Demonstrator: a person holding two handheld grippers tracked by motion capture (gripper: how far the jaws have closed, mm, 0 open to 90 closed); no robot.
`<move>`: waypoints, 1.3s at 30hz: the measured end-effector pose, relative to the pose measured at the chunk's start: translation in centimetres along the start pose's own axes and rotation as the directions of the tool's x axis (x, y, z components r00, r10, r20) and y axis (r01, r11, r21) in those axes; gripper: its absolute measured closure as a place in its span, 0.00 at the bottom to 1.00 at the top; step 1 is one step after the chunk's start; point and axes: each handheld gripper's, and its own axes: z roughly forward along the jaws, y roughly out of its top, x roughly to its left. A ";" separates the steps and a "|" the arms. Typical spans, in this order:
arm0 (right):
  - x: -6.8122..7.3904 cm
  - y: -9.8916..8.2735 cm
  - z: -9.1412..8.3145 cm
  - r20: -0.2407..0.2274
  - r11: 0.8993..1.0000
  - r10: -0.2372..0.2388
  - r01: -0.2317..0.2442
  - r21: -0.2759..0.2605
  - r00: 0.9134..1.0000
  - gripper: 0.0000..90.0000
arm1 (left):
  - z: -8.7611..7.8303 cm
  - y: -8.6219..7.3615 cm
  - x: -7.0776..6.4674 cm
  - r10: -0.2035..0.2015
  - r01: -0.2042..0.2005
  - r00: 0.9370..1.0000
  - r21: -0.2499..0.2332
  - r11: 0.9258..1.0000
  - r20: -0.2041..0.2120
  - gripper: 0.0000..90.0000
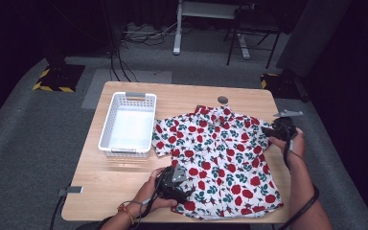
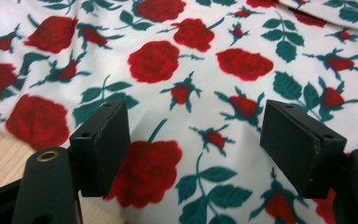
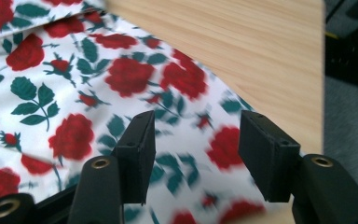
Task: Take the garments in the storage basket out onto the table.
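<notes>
1. A short-sleeved shirt [image 1: 218,160], white with red roses and green leaves, lies spread flat on the wooden table [image 1: 120,182], covering the middle and right of the top; its collar points to the far edge and its hem reaches the near edge.
2. Over on the left, a white slotted basket [image 1: 128,124] stands on the table just beside the shirt's left sleeve, and its floor is bare.
3. The left gripper [image 1: 176,188] sits low at the shirt's near-left corner, held in the person's left hand [image 1: 149,194] (an orange band shows on that wrist).
4. From the left gripper view, the left gripper [image 2: 193,140] has its jaws spread wide with rose-print cloth showing plainly between them and nothing pinched; a strip of bare wood shows at lower left.
5. The right gripper [image 1: 280,128] hovers at the shirt's right sleeve, close to the table's right edge, in the person's right hand [image 1: 292,143].
6. In the right gripper view, the right gripper [image 3: 196,149] is also released, jaws parted above the printed fabric (blurred here), with bare table beyond and grey carpet [image 3: 349,121] past the edge.
7. A small grey round disc [image 1: 223,99] lies on the table beyond the collar.
</notes>
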 end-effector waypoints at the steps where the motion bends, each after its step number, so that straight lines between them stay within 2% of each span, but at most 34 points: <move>1: -0.5 -0.6 -0.2 0.003 1.000 0.025 -0.025 0.014 1.000 0.52 | -0.1 -0.1 -0.1 0.005 -0.005 1.000 0.003 1.000 -0.001 0.26; 4: -1.2 -2.0 0.4 0.027 0.996 0.042 -0.044 0.078 0.999 0.51 | -0.1 -0.3 -0.1 0.005 -0.005 1.000 -0.009 1.000 -0.002 0.26; 5: -1.5 -2.3 0.5 0.039 0.994 0.061 -0.064 0.093 0.997 0.51 | -0.1 -0.3 -0.1 0.010 -0.010 1.000 -0.010 1.000 -0.002 0.26; 8: -2.2 -2.8 0.9 0.018 0.986 0.129 -0.130 0.106 0.991 0.50 | -0.2 -0.4 0.0 0.014 -0.014 1.000 -0.009 1.000 0.006 0.26; 11: -2.3 -3.0 1.6 0.010 0.981 0.142 -0.142 0.136 0.990 0.49 | -0.2 -0.5 0.0 0.015 -0.015 1.000 -0.015 1.000 0.007 0.26; 13: -2.3 -3.0 1.8 0.005 0.979 0.155 -0.154 0.136 0.988 0.50 | -0.2 -0.5 -0.1 0.016 -0.016 1.000 -0.017 1.000 0.007 0.26; 16: -2.3 -3.1 1.9 -0.024 0.980 0.160 -0.156 0.121 0.987 0.61 | -0.2 -0.5 -0.1 0.018 -0.018 1.000 -0.018 1.000 0.006 0.26; 18: -2.4 -3.1 1.9 -0.081 0.984 0.156 -0.147 0.104 0.985 0.77 | -0.2 -0.5 -0.1 0.018 -0.018 1.000 -0.018 1.000 0.006 0.26; 20: -2.4 -3.1 2.0 -0.107 0.984 0.154 -0.143 0.102 0.982 0.89 | -0.2 -0.5 -0.1 0.016 -0.016 1.000 -0.018 1.000 0.007 0.26; 21: -2.4 -3.1 1.9 -0.116 0.986 0.144 -0.133 0.100 0.983 0.92 | -0.2 -0.5 -0.1 0.015 -0.015 1.000 -0.019 1.000 0.008 0.26; 23: -1.9 -2.7 1.5 -0.093 0.994 0.082 -0.074 0.084 0.992 0.94 | -0.2 -0.5 -0.1 0.016 -0.016 1.000 -0.019 1.000 0.009 0.26; 25: -1.0 -1.9 0.8 -0.061 0.998 -0.009 0.013 0.062 0.998 0.94 | -0.2 -0.5 -0.1 0.015 -0.015 1.000 -0.018 1.000 0.009 0.26; 26: -0.5 -1.3 0.3 -0.039 0.997 -0.048 0.050 0.053 0.998 0.94 | -0.2 -0.5 -0.1 0.016 -0.016 1.000 -0.018 1.000 0.010 0.26; 28: 0.9 -0.1 -0.6 -0.004 0.991 -0.126 0.126 0.037 0.992 0.94 | -0.2 -0.5 -0.1 0.016 -0.016 1.000 -0.019 1.000 0.010 0.26; 30: 2.6 1.1 -1.2 0.013 0.979 -0.204 0.204 0.029 0.979 0.94 | -0.2 -0.5 -0.1 0.019 -0.019 1.000 -0.019 1.000 0.008 0.26; 31: 3.5 1.7 -1.3 0.015 0.969 -0.247 0.246 0.028 0.969 0.93 | -0.2 -0.5 -0.1 0.017 -0.017 1.000 -0.019 1.000 0.009 0.26; 32: 4.5 2.2 -1.4 0.006 0.959 -0.283 0.283 0.026 0.959 0.93 | -0.2 -0.5 -0.1 0.019 -0.019 1.000 -0.019 1.000 0.008 0.26; 33: 6.3 2.9 -1.2 -0.038 0.946 -0.323 0.324 0.021 0.946 0.92 | -0.2 -0.5 -0.1 0.020 -0.020 1.000 -0.018 1.000 0.007 0.26; 34: 7.3 3.1 -1.0 -0.055 0.938 -0.346 0.347 0.022 0.937 0.91 | -0.2 -0.5 -0.1 0.020 -0.020 1.000 -0.018 1.000 0.007 0.26; 35: 7.3 3.1 -1.0 -0.055 0.938 -0.346 0.347 0.022 0.937 0.91 | -0.2 -0.5 -0.1 0.020 -0.019 1.000 -0.019 1.000 0.007 0.26; 38: 10.0 3.4 0.2 -0.108 0.911 -0.406 0.412 0.035 0.907 0.89 | -0.2 -0.5 -0.1 0.019 -0.019 1.000 -0.019 1.000 0.006 0.26; 39: 10.6 3.3 0.5 -0.122 0.905 -0.417 0.424 0.039 0.901 0.88 | -0.2 -0.5 -0.1 0.019 -0.019 1.000 -0.020 1.000 0.006 0.26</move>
